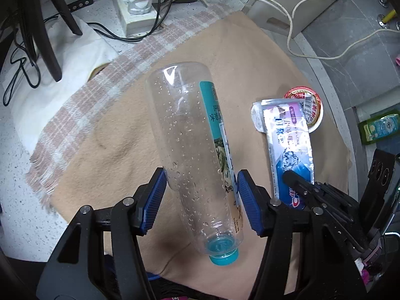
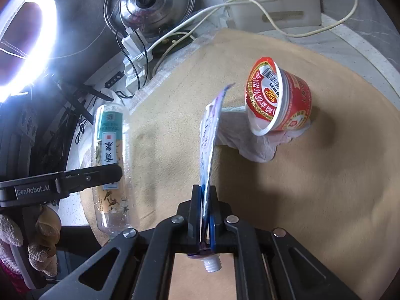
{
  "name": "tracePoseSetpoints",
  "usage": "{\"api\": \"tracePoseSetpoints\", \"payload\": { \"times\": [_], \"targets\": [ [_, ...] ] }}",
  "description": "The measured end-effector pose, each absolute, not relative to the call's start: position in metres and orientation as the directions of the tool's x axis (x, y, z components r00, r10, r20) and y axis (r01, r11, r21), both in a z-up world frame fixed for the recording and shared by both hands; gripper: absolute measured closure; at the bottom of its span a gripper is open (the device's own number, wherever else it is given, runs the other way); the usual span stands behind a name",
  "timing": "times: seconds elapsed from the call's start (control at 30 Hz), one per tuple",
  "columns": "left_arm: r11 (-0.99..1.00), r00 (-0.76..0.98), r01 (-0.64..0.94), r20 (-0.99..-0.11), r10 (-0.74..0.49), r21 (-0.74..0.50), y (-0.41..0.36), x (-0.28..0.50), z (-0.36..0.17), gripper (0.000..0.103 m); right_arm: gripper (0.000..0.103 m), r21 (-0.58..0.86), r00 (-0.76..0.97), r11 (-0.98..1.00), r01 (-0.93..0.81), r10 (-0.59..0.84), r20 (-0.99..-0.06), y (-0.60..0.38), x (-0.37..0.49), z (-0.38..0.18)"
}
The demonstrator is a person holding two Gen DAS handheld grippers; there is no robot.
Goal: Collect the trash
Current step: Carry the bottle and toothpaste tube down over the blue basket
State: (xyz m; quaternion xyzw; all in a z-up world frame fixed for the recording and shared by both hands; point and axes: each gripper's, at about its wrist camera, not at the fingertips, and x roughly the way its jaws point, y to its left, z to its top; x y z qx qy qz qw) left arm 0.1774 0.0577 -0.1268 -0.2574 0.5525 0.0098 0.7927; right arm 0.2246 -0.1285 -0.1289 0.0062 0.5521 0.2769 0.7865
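My left gripper (image 1: 202, 182) is shut on a clear empty plastic bottle (image 1: 192, 147) with a teal cap and teal label, held above the tan cloth (image 1: 105, 150). The bottle also shows in the right wrist view (image 2: 112, 165), with my left gripper's finger across it. My right gripper (image 2: 205, 195) is shut on a flattened toothpaste tube (image 2: 207, 145), seen edge-on with its white threaded neck toward the camera. The tube also shows in the left wrist view (image 1: 287, 145). A red and white plastic cup (image 2: 280, 97) lies tilted on crumpled white paper (image 2: 250, 140) beyond the tube.
A white power strip (image 1: 137, 7) with plugs and cables lies at the cloth's far edge. A white folded cloth (image 1: 70, 57) is at the left. A metal pot lid (image 2: 150, 2) and a ring light (image 2: 27, 37) are at the back. A green packet (image 1: 380, 127) lies at the right.
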Motion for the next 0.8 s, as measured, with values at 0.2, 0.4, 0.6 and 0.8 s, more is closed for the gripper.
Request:
{"api": "tracePoseSetpoints", "payload": {
  "times": [0.2,0.4,0.6,0.8],
  "targets": [
    [0.877,0.397,-0.261,-0.873,-0.284,-0.403,0.073,0.15,-0.122,0.043,0.101,0.323,0.29,0.868,-0.377,0.442,-0.849,-0.136,0.203,-0.114],
    [0.895,0.39,-0.205,-0.872,-0.297,-0.396,0.086,0.121,-0.119,0.044,0.101,0.335,0.333,0.879,-0.34,0.446,-0.831,-0.143,0.169,-0.096],
    [0.91,0.391,-0.152,-0.869,-0.304,-0.387,0.095,0.092,-0.116,0.044,0.101,0.335,0.359,0.88,-0.335,0.448,-0.818,-0.139,0.126,-0.081],
    [0.91,0.397,-0.12,-0.859,-0.322,-0.397,0.106,0.065,-0.113,0.045,0.101,0.33,0.383,0.886,-0.326,0.443,-0.811,-0.126,0.088,-0.074]
  ]
}}
